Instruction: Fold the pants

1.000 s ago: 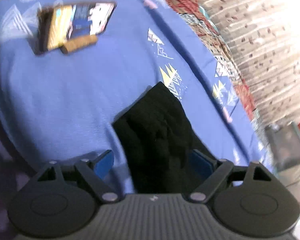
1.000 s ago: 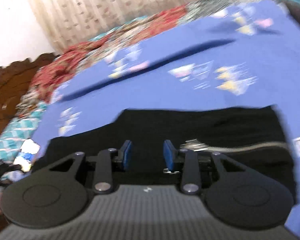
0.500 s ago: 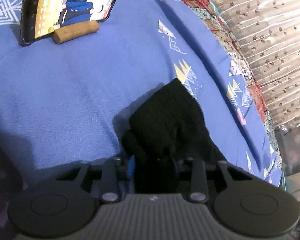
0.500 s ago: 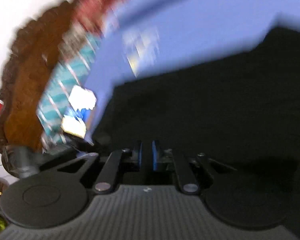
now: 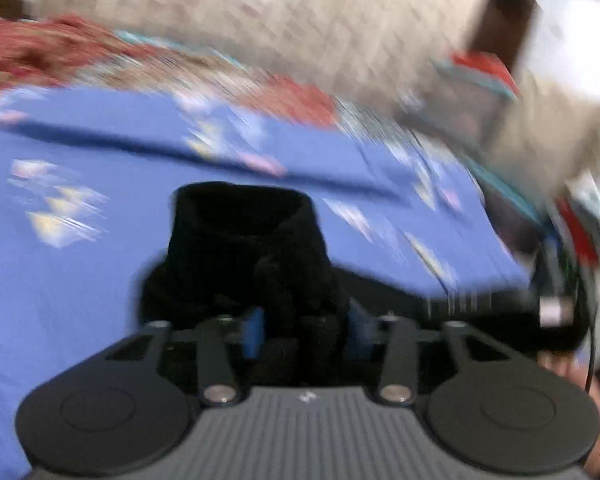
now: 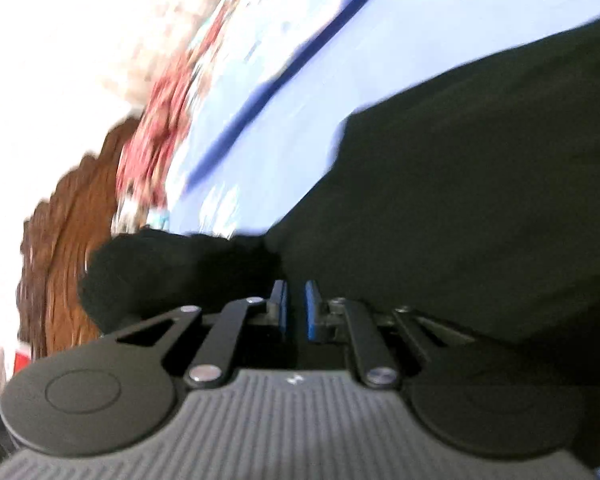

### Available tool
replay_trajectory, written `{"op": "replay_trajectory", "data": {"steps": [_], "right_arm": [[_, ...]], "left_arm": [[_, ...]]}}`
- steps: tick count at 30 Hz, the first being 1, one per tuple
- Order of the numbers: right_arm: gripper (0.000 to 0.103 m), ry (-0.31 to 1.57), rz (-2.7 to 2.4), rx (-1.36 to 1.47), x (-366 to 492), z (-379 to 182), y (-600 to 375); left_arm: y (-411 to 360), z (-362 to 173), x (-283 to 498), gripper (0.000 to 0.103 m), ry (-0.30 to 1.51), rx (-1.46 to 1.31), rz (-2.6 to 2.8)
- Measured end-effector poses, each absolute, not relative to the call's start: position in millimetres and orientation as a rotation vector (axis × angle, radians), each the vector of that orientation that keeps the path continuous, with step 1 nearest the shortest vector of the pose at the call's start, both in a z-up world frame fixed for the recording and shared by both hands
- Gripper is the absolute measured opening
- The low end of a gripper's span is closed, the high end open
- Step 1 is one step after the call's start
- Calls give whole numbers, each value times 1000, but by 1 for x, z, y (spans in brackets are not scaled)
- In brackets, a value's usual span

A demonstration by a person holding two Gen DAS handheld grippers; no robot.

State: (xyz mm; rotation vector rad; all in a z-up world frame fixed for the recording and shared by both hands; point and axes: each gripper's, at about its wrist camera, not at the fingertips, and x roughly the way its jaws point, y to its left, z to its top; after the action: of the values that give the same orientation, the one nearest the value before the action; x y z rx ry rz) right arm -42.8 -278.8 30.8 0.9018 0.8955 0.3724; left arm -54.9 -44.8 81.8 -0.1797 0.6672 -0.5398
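Left gripper [image 5: 302, 330] pinching bunched black pants [image 5: 244, 248] at 6 o'clock; bare blue bedsheet [image 5: 80, 300] toward 9. Right gripper [image 6: 296, 312] nearly pressed together on pants hem [image 6: 480, 200]; sheet edge [image 6: 260, 80] at 11.

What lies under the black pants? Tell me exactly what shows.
Under the black pants lies the blue bedsheet, seen all around them. The sheet directly beneath is covered. The left gripper pinches a bunch of fabric; the right gripper is closed on the cloth.

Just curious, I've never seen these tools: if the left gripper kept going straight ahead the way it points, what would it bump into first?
Probably the black pants: the left gripper already pinches a bunch of them, with the blue bedsheet beyond. The blur leaves depth uncertain.
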Motion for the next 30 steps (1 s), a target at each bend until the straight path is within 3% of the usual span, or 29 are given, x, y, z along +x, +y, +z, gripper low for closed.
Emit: {"op": "replay_trajectory", "data": {"steps": [1,3,6,9,11,14,15,16,17,18,19,27,30], "right_arm": [[39,888,338,919,-48,28,-290],[51,887,280,965,-55,16,-303],[53,903,267,1061,-60,-1,-310],[62,895,288,1101,-62,-4,-320],[73,886,315,1075,-60,1,-326],[76,910,370,990,-56,12,-324],[76,923,390,951,-53,14,-314],[65,933,408,898,-50,16,-303],[34,944,427,825,-50,20,-291],[27,956,435,722,-51,22,-278],[25,922,418,584,-60,31,-267],[25,692,304,381,-96,55,-290],[37,791,241,427,-95,26,-308]], "left_arm": [[-59,73,-54,52,711,-157,-571],[-74,62,-57,52,791,-152,-620],[-65,68,-69,54,771,-178,-645],[-30,82,-74,59,726,-263,-598],[-4,87,-73,59,716,-339,-536],[24,80,-61,54,748,-412,-416],[23,79,-56,54,764,-419,-391],[24,75,-53,49,776,-426,-374],[22,71,-52,44,785,-425,-369],[18,69,-49,42,795,-420,-369],[12,66,-49,40,806,-415,-379],[-37,73,-61,40,777,-299,-516],[-58,66,-58,40,800,-253,-539]]}}
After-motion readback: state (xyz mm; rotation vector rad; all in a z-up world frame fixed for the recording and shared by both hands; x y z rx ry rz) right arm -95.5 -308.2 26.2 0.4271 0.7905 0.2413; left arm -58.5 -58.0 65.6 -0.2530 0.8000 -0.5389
